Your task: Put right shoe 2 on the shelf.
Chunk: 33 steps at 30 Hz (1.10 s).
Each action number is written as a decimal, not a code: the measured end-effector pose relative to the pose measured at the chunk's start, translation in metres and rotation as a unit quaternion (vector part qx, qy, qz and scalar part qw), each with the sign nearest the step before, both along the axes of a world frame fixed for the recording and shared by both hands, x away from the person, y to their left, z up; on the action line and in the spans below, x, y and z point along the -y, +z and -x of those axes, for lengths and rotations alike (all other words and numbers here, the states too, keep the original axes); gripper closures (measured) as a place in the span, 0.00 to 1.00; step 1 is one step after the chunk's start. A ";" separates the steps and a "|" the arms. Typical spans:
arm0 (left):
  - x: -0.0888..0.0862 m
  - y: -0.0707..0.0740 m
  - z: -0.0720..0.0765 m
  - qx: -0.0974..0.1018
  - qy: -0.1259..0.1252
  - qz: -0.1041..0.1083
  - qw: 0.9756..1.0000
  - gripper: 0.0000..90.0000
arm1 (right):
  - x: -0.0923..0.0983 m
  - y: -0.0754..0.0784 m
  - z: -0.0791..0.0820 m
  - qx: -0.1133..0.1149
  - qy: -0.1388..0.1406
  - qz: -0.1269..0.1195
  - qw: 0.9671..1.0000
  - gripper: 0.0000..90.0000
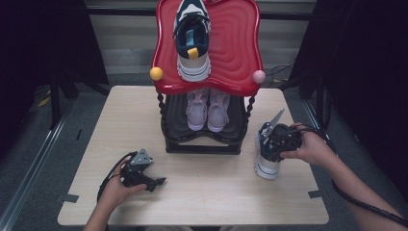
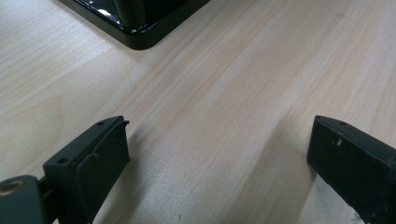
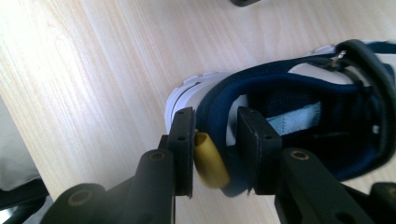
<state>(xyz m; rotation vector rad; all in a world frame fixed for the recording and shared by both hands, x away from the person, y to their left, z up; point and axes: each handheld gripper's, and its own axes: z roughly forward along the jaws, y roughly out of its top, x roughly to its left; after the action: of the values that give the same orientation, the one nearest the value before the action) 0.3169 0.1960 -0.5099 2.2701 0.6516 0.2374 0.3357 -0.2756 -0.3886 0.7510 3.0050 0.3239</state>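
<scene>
Shoe: heel collar pinched between right gripper jaws; should be lifted level. Left gripper: jaws spread, nothing between.

Lab-type recording setup: bare wooden table w/ black curtains both sides, cables on floor.

Even overhead light brightens the bench, while the surroundings left and right sink into darkness. Glare streaks the red shelf top. In both gripper views the near black jaws blur, casting soft shadows.
</scene>
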 end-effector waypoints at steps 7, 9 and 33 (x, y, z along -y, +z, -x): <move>0.000 0.000 0.000 0.000 0.000 0.000 1.000 0.05 | -0.006 -0.009 -0.004 -0.043 0.018 0.029 0.998 0.69; 0.000 0.000 0.000 0.000 0.000 0.000 1.000 0.05 | -0.007 -0.010 -0.003 -0.045 0.011 0.031 0.998 0.70; 0.000 0.000 0.000 0.000 0.001 0.000 1.000 0.05 | -0.014 -0.007 0.019 -0.072 0.053 0.042 0.995 0.79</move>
<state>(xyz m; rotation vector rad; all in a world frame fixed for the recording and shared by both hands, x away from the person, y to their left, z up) 0.3168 0.1961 -0.5098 2.2693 0.6543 0.2391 0.3165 -0.2616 -0.3956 0.6364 3.1781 0.1505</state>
